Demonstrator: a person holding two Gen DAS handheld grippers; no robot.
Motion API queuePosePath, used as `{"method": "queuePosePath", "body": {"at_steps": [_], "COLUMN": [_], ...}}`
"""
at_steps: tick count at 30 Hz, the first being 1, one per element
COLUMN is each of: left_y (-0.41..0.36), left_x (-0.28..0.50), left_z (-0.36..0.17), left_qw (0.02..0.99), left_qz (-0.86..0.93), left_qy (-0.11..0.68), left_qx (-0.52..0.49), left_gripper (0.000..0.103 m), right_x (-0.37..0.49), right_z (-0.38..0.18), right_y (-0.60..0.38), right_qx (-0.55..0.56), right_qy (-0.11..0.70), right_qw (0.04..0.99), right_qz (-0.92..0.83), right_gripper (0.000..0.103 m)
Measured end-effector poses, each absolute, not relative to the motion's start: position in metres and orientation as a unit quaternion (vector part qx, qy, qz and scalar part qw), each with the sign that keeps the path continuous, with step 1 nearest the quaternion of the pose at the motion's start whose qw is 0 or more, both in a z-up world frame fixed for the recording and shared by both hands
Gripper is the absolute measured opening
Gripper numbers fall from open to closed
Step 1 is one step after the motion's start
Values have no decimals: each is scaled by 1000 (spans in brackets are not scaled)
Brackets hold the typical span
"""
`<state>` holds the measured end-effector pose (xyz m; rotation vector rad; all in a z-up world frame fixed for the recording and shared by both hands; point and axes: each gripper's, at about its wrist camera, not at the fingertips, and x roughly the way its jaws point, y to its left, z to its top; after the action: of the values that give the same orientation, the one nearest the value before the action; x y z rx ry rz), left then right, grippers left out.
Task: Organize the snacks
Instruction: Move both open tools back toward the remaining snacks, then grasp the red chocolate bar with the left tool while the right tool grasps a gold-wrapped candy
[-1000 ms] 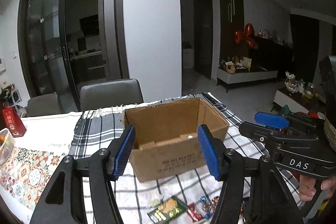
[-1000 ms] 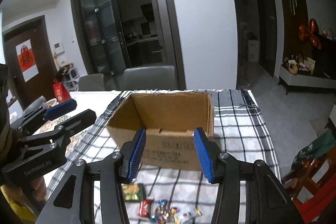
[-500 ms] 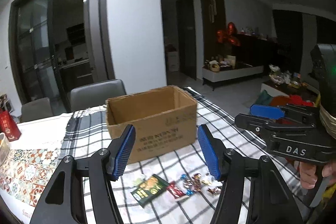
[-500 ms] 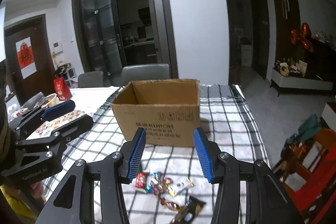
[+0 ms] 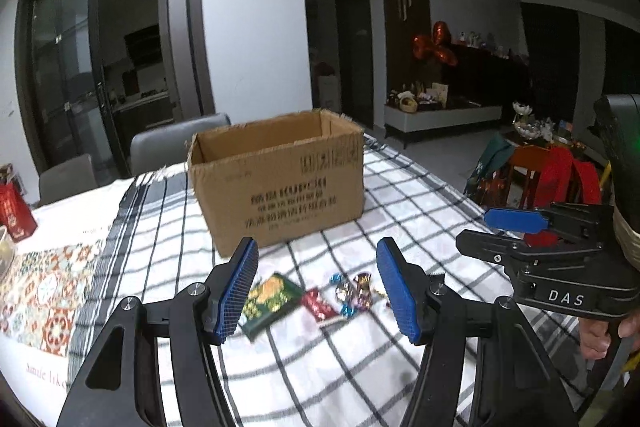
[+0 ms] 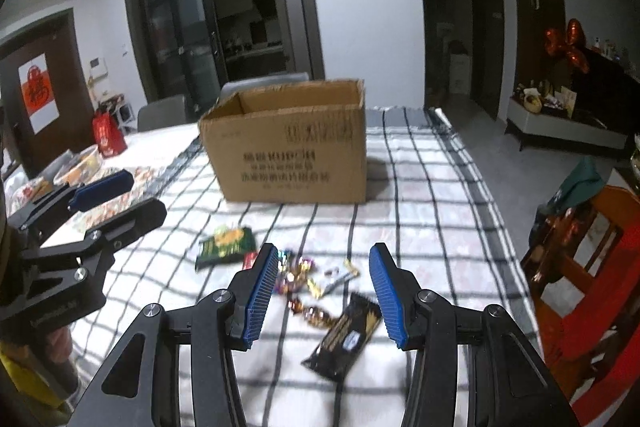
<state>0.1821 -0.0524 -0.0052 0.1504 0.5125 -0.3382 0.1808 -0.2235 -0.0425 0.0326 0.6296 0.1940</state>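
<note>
Left wrist view: left gripper (image 5: pixel 316 291) w/ blue-padded fingers (image 5: pixel 236 291) spread wide, nothing between, hovering above bench (image 5: pixel 420 211) covered w/ black-and-white checked cloth. Open brown cardboard box (image 5: pixel 280 179) upright on cloth, further back, printed dark text on front face. Green rectangular snack packet (image 5: pixel 272 297) flat on cloth between box and fingers, red small wrapper (image 5: pixel 318 305) just beside it on the right, then cluster of shiny foil-wrapped candies (image 5: pixel 352 289). Right gripper (image 5: pixel 516 221) at right edge, side-on, blue pad up top; fingers spread, empty. Red gift bag (image 5: pixel 14 211) far left on bench, patterned tile-print mat (image 5: pixel 44 291) near it. Grey chairs (image 5: pixel 168 143) behind bench.

Right wrist view: right gripper (image 6: pixel 324 291) fingers spread, empty, above same candy cluster (image 6: pixel 294 269). Black-and-gold long snack bar wrapper (image 6: pixel 348 337) lying tilted on cloth, nearest to camera, partly behind right finger. Green packet (image 6: pixel 228 241) left of candies, well apart from box (image 6: pixel 292 143). All snacks outside box, loose on cloth in front of it. Left gripper (image 6: pixel 102 193) at left edge, side-on, fingers apart, empty. Slight motion blur on box print, text unreadable.
</note>
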Motion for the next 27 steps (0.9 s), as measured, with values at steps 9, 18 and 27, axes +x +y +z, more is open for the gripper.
{"method": "queuePosePath", "body": {"at_steps": [9,18,27], "left_y": [-50,-57,-60], "left_x": [185,215,243], "left_z": [-38,-70,-94], "left_qw": [947,935,922], "left_qz": [-140,-129,-116], "left_qy": [283,327,370], "left_qx": [58,45,19], "left_gripper": [56,50,44], "right_x": [180,201,220], "right_z": [-76,-107,-129], "right_y": [-211,-210,-208], "right_qx": [-14,-24,-31], "right_qy": [329,362,387], "right_qw": [936,921,906], "right_qz": [122,144,169], "right_gripper": [48,48,46]}}
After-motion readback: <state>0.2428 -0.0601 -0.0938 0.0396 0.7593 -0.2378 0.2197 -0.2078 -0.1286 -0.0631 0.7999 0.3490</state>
